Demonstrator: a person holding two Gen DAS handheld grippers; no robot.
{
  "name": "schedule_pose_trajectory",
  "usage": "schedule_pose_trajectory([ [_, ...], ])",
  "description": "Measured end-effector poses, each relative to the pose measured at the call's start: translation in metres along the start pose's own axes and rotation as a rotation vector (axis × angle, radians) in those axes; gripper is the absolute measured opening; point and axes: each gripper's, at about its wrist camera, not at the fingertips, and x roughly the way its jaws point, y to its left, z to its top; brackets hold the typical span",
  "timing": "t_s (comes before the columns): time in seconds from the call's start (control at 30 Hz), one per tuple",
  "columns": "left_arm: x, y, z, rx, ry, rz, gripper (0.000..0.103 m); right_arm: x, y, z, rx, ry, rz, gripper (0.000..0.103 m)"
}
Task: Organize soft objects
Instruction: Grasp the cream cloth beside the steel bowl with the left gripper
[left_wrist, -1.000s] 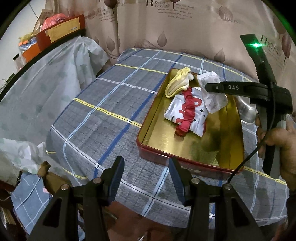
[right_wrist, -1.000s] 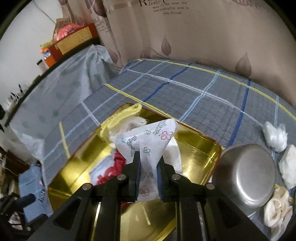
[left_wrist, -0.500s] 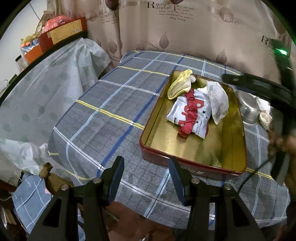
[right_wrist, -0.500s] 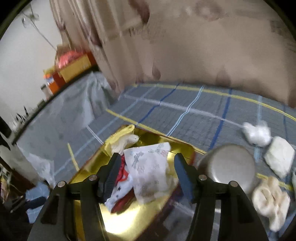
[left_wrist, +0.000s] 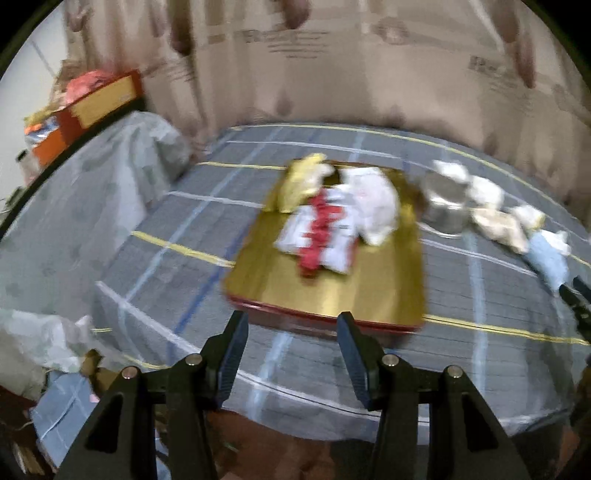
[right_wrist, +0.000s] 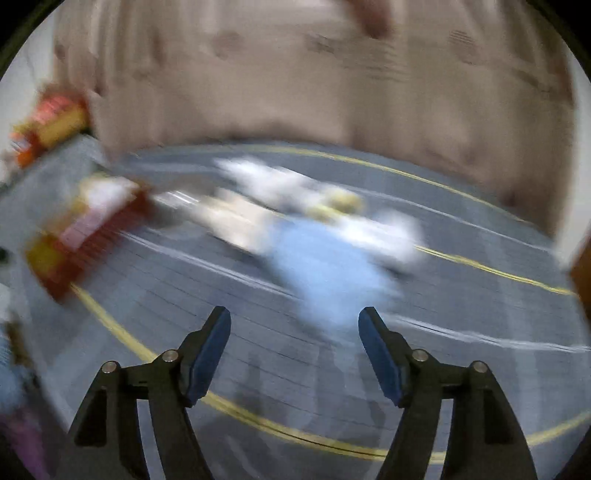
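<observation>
Both hand-held grippers appear at the bottom of their own wrist views, each with nothing between its fingers. On the left gripper (left_wrist: 291, 354), the two dark fingers stand roughly half apart above the near edge of a table covered in a grey plaid cloth (left_wrist: 155, 236) with yellow, blue and white lines. On the right gripper (right_wrist: 294, 347), the blue-padded jaws are opening and already stand wide; they grip nothing.

Ahead of the left gripper, a gold tray with a red rim (left_wrist: 332, 291) sits on the cloth. Inside it, toward the far end, lie three soft items: a yellow cloth (left_wrist: 299, 181) at the back left, a white and red garment (left_wrist: 317, 236) in the middle, and a white floral cloth (left_wrist: 376, 199) touching the garment's right side. Just right of the tray stands a steel bowl (left_wrist: 445, 206). Beyond and right of the bowl, more soft pieces lie loose on the table: white and cream bundles (left_wrist: 491, 210) and a pale blue cloth (left_wrist: 550, 258).

The right wrist view is heavily blurred. A pale blue cloth (right_wrist: 325, 273) lies on the table ahead of the open fingers, not touching them, with white blurred shapes (right_wrist: 280, 184) behind it. The tray (right_wrist: 74, 236) shows at far left.
</observation>
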Motion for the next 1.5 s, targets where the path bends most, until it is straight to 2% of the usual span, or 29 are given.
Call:
schedule_pose_trajectory([
  [0.03,-0.002,-0.006,0.000,0.007,0.008,-0.026,0.051,0.002,-0.019,-0.008,-0.007,0.015,-0.058,0.069],
  [0.13,-0.005,-0.033,0.002,0.036,0.049,-0.120,0.051,0.009,-0.066,-0.024,0.011,0.046,-0.144,0.069],
  [0.23,-0.004,-0.065,0.009,0.051,0.086,-0.201,0.051,0.016,-0.099,-0.034,0.084,0.069,-0.139,0.069],
  [0.3,0.000,-0.085,0.017,0.051,0.128,-0.275,0.051,0.017,-0.112,-0.035,0.142,0.063,-0.102,0.070],
  [0.37,0.008,-0.105,0.027,0.039,0.167,-0.348,0.051,0.016,-0.118,-0.034,0.169,0.042,-0.087,0.085],
  [0.4,0.014,-0.116,0.034,0.033,0.187,-0.382,0.051,0.018,-0.117,-0.032,0.169,0.040,-0.078,0.087],
  [0.53,0.040,-0.153,0.059,-0.006,0.250,-0.442,0.051,0.010,-0.115,-0.036,0.182,0.002,-0.018,0.089],
  [0.67,0.083,-0.184,0.083,-0.127,0.345,-0.547,0.051,0.010,-0.123,-0.039,0.232,-0.009,0.047,0.090],
  [0.73,0.106,-0.199,0.093,-0.186,0.402,-0.561,0.051,0.013,-0.128,-0.039,0.261,0.002,0.080,0.090],
  [0.8,0.120,-0.206,0.099,-0.234,0.423,-0.584,0.051,0.015,-0.132,-0.040,0.285,0.008,0.107,0.090],
  [0.93,0.146,-0.220,0.115,-0.319,0.446,-0.583,0.051,0.015,-0.132,-0.041,0.291,-0.003,0.150,0.090],
  [1.17,0.180,-0.241,0.133,-0.317,0.481,-0.461,0.051,0.011,-0.130,-0.041,0.279,-0.032,0.192,0.090],
  [1.3,0.196,-0.245,0.133,-0.361,0.503,-0.437,0.055,0.011,-0.131,-0.041,0.286,-0.035,0.204,0.090],
  [1.33,0.196,-0.246,0.135,-0.362,0.488,-0.434,0.061,0.012,-0.131,-0.041,0.287,-0.032,0.211,0.090],
  [1.37,0.197,-0.248,0.137,-0.354,0.485,-0.424,0.062,0.012,-0.131,-0.041,0.288,-0.030,0.214,0.090],
  [1.47,0.194,-0.257,0.138,-0.297,0.480,-0.366,0.061,0.012,-0.132,-0.042,0.291,-0.030,0.219,0.090],
  [1.5,0.193,-0.263,0.138,-0.262,0.472,-0.341,0.057,0.012,-0.133,-0.042,0.294,-0.031,0.219,0.090],
])
